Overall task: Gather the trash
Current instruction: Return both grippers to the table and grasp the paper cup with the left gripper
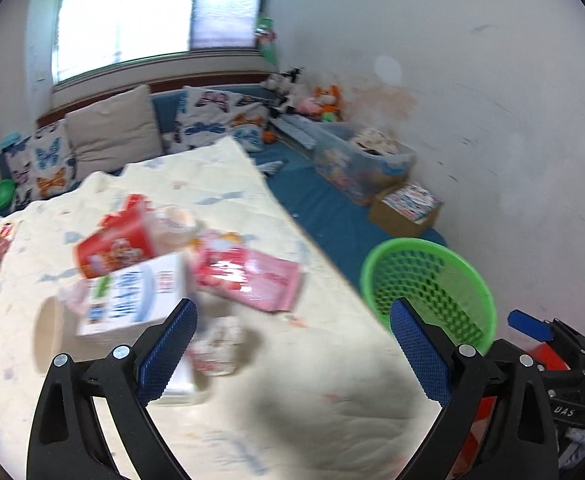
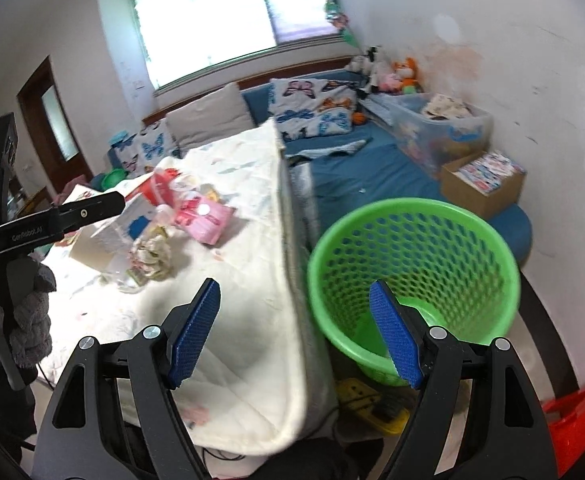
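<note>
Left wrist view shows the cream-covered counter (image 1: 232, 184) with the trash pile (image 1: 164, 256) lying ahead and left of the left fingers (image 1: 414, 348), which stand wide apart and empty. The green basket (image 2: 412, 272) sits beside the counter's edge, nearer the right fingers (image 2: 392, 336), also apart, holding nothing.

cream quilt (image 1: 252, 400) under box (image 1: 132, 300), pink packet (image 1: 260, 280)
</note>
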Demonstrator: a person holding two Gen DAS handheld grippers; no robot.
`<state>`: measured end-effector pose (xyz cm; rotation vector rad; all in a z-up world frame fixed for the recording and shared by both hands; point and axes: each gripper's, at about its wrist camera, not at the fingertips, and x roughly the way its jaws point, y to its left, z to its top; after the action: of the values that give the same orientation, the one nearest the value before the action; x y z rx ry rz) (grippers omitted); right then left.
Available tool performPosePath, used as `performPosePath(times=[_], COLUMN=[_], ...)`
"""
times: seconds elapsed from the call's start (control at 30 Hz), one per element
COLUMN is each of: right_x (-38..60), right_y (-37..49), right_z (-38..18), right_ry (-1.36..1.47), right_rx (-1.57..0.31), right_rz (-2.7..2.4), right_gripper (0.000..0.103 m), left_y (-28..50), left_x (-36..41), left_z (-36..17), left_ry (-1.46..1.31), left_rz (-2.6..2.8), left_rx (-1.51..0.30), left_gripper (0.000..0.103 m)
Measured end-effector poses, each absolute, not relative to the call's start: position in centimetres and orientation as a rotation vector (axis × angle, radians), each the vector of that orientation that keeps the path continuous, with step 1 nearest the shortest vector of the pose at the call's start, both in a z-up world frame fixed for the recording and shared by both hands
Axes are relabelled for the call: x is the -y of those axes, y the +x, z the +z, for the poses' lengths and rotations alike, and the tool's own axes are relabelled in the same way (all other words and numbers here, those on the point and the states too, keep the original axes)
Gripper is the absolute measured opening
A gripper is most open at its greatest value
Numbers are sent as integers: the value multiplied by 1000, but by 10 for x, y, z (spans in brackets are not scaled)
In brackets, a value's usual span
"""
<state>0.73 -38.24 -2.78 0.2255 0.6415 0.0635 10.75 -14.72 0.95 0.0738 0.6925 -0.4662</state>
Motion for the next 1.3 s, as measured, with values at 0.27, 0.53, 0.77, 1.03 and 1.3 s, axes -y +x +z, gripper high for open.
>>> performPosePath(times=[0.27,0.53,0.77,1.03,1.3], right_x=[345,303,269,240,211], right_y=[36,69,98,124,147], right_z=[-18,-10,-9,-5,-7], right_ry=[156,57,-27,-119,-231], right_rx=[-656,-686,-710,-728,-752], right_rz=[159,273,356,441,508], right_gripper=[77,81,85,85,87], left_y=[122,138,153,172,181], left_x=[75,11,-22,-31,-29], left_z=[18,-2,-22,-44,-51], left_ry=[46,34,30,-6,-28], left_rz=[-304,-197,-187,-257,-338], left_rx=[-674,-724,-782,-849,-848], left_gripper=[94,95,96,96,95])
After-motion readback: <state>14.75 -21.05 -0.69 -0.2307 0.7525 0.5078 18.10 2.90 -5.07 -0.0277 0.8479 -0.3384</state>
